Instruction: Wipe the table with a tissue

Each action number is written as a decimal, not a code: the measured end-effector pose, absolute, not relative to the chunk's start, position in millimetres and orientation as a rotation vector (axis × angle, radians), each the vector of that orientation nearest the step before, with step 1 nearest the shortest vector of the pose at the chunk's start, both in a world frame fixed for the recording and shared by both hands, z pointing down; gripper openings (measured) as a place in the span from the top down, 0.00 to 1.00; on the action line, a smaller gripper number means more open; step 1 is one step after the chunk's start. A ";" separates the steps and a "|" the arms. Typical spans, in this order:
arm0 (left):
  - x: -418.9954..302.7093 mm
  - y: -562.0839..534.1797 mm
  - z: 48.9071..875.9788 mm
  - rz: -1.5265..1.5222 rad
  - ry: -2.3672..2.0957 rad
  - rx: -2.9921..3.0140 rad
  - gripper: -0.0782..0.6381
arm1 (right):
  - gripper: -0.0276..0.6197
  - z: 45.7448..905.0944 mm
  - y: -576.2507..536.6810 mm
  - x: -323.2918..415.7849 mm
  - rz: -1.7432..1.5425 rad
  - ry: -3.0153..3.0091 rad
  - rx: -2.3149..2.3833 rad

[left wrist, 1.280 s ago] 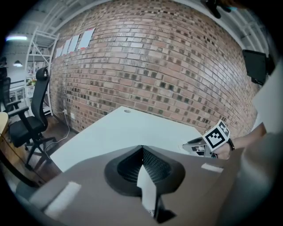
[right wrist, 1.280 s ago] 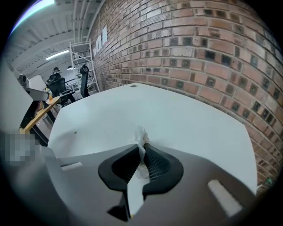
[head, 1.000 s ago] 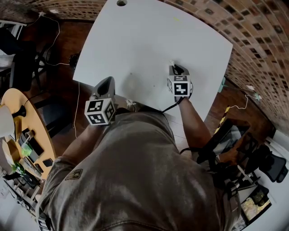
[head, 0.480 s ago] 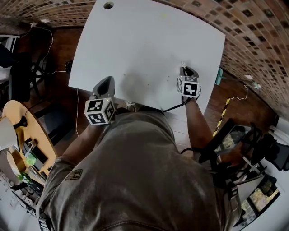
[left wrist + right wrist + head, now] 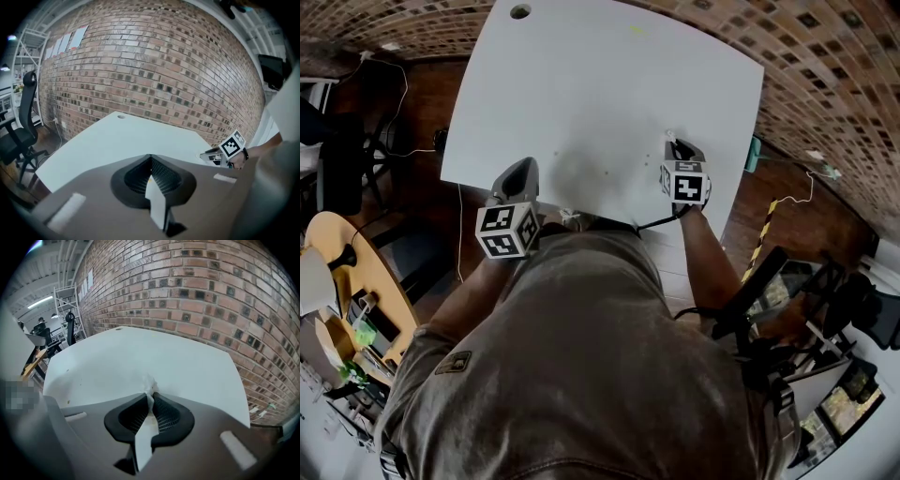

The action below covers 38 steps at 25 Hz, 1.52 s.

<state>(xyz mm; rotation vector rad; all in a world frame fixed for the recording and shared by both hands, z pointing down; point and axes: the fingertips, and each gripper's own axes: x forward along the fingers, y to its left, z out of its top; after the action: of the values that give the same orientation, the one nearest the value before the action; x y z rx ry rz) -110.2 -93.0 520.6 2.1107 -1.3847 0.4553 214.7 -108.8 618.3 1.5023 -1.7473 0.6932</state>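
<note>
Tissue [image 5: 149, 383] in right hand-held gripper [image 5: 151, 393], on table [image 5: 140, 352]

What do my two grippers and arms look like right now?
Both the left gripper and right gripper are grey bodies with black ribbed jaws, each carrying a white cube of black square markers. A black cable trails from the right one. The shirt is grey-brown, short-sleeved.

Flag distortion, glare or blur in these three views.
Head view: heavy fisheye, table edges bow, light even, no glare. Left gripper view: black vignette, brick wall bulges. Right gripper view: white tissue barely separates from the white table.
</note>
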 end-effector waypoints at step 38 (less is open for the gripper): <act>-124.0 -69.0 518.0 0.449 -1.323 2.166 0.89 | 0.89 620.3 -47.3 125.9 0.688 -1.869 1.313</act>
<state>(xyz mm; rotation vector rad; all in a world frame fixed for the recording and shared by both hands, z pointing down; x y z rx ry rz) -124.0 -69.0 518.0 2.1663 -1.3232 0.4490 125.9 -47.3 620.3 1.3127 -1.8688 0.6885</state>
